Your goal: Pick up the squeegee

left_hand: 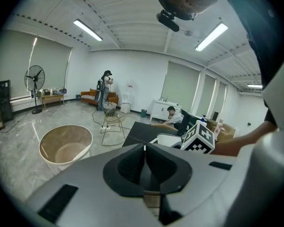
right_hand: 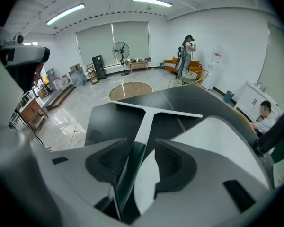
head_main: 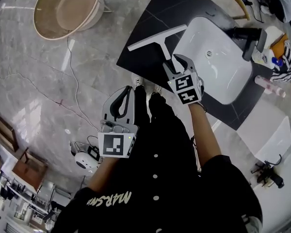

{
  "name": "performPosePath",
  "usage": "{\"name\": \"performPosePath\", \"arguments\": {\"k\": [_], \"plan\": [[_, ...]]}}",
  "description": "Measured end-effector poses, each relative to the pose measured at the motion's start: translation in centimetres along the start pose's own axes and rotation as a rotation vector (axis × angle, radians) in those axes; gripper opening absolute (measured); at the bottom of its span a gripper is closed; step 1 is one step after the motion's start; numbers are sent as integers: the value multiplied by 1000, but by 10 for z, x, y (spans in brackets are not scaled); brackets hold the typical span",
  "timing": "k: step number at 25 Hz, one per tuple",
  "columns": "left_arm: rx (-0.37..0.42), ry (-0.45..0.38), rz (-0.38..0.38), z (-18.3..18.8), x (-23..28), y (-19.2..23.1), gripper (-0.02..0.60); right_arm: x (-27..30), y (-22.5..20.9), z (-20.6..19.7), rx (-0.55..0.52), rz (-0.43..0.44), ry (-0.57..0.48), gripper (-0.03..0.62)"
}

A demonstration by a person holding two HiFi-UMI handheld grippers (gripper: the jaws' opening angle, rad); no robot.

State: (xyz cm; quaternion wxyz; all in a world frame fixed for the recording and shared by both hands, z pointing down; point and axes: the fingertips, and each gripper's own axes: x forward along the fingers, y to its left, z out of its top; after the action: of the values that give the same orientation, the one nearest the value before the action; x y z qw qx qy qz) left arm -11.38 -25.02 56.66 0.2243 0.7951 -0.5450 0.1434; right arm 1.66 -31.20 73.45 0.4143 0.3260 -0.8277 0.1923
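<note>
A white T-shaped squeegee [head_main: 158, 40] lies flat on the black counter [head_main: 157, 11], just left of the white sink [head_main: 199, 35]. My right gripper [head_main: 174, 62] stands open at the near end of the squeegee's handle. In the right gripper view the squeegee [right_hand: 151, 111] runs away from me, its handle passing between the spread jaws of that gripper [right_hand: 144, 144] with a gap beside it. My left gripper [head_main: 129, 92] is shut with nothing in it, held over the floor in front of the counter. Its closed jaws [left_hand: 145, 148] point across the room.
A black faucet [head_main: 250, 39] and some bottles [head_main: 270, 84] stand at the sink's far side. A round beige tub [head_main: 68, 8] sits on the marble floor, with a thin cable [head_main: 72, 76] trailing from it. A small white device [head_main: 85, 160] lies by my feet.
</note>
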Motion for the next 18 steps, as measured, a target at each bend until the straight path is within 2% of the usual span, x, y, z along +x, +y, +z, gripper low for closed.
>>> {"name": "performPosePath", "arguments": {"k": [5, 11, 15, 18], "plan": [[-22, 58, 7, -22, 6, 2, 20, 12, 4, -6, 24, 18, -9, 152], [-34, 96, 28, -37, 8, 9, 20, 19, 4, -10, 24, -20, 7, 126], [-29, 100, 37, -37, 9, 10, 20, 18, 2, -11, 31, -20, 14, 122], [-14, 87, 33, -31, 8, 6, 20, 14, -4, -14, 20, -54, 53, 94]]}}
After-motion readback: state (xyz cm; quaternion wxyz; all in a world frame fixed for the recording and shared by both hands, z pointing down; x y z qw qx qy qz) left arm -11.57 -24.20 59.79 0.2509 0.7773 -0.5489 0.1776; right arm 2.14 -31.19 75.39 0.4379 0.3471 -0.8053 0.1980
